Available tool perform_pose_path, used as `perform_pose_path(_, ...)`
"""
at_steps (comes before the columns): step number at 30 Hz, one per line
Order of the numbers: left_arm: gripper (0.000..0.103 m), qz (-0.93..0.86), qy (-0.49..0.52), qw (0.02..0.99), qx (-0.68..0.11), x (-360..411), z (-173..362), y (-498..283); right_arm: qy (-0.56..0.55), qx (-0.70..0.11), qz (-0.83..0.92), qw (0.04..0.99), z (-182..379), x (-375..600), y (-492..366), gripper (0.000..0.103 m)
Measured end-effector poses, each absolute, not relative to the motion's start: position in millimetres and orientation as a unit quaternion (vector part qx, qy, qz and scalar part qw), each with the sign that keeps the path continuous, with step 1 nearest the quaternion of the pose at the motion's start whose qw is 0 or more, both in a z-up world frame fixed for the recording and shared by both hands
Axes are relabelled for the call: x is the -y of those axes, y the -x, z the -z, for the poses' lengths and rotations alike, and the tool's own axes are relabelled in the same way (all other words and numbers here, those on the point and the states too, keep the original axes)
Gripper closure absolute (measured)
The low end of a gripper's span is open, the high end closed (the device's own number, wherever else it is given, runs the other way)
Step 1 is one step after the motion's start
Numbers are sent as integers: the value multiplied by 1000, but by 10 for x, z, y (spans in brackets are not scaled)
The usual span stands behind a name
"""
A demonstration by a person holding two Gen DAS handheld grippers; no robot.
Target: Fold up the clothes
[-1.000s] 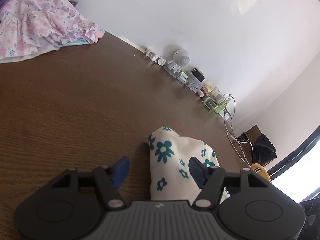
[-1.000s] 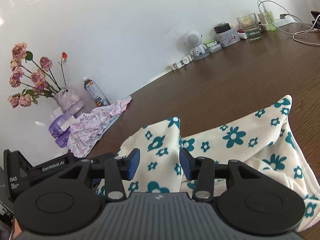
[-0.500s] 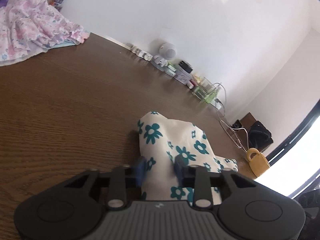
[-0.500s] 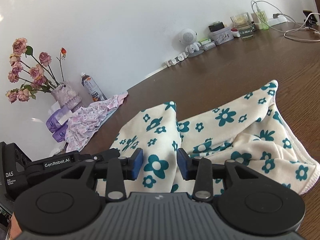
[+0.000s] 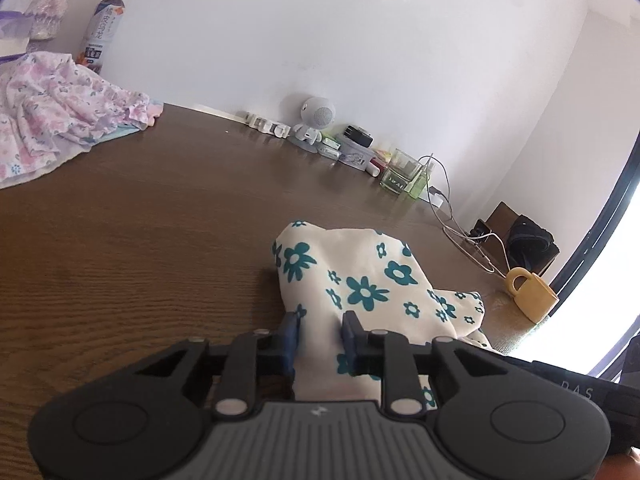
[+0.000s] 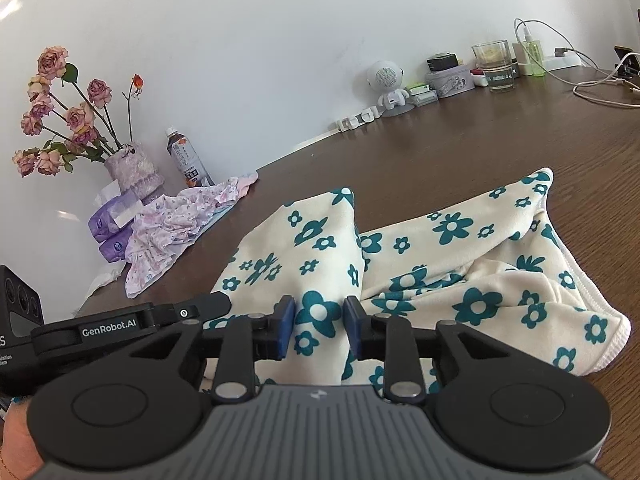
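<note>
Brown wood tabletop (image 5: 140, 248) fills our left wrist view, with a white wall behind it. Our left gripper (image 5: 319, 332) is pinched on the cream cloth with teal flowers (image 5: 360, 280), which lies bunched on the table in front of us. A yellow mug (image 5: 530, 294) sits just beside the cloth's far side. We think a wide swing could knock it over. White cables (image 5: 460, 236) lie near too and could snag a corner. A pink flowery heap of clothes (image 5: 60, 112) rests well apart on the left, next to a plastic drink bottle (image 5: 102, 32).

From our right wrist view, our right gripper (image 6: 319, 330) is also clamped on a raised fold of the same cloth. Its loose part spreads out wrinkled to the right. We think the cloth could slip out if we pull too hard, or fold up crooked because it is so rumpled. A vase of dried pink roses (image 6: 128, 164) stands far left. A small white robot toy (image 6: 390, 84) and a glass jar (image 6: 494, 66) stand by the wall, out of our way.
</note>
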State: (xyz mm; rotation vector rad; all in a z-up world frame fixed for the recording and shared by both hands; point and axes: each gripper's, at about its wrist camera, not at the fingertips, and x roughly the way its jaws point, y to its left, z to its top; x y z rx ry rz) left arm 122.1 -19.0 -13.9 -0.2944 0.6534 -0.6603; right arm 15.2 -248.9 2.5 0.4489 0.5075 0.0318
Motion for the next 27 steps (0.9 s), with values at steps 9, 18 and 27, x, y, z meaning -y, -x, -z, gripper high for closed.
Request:
perform_pose_path(9, 78, 326, 150, 880, -312, 112, 126, -1123, -218, -255, -15, 942, -28, 2481, -60, 78)
perform_pose_path(18, 48, 330, 218, 851, -345, -23, 169, -1226, -236, -253, -20, 938, -28, 2521, 32, 61)
perform_pose_path(27, 56, 314, 288, 819, -385, -18, 342, -1516, -245, -259, -34, 934, 46, 2503, -25, 66)
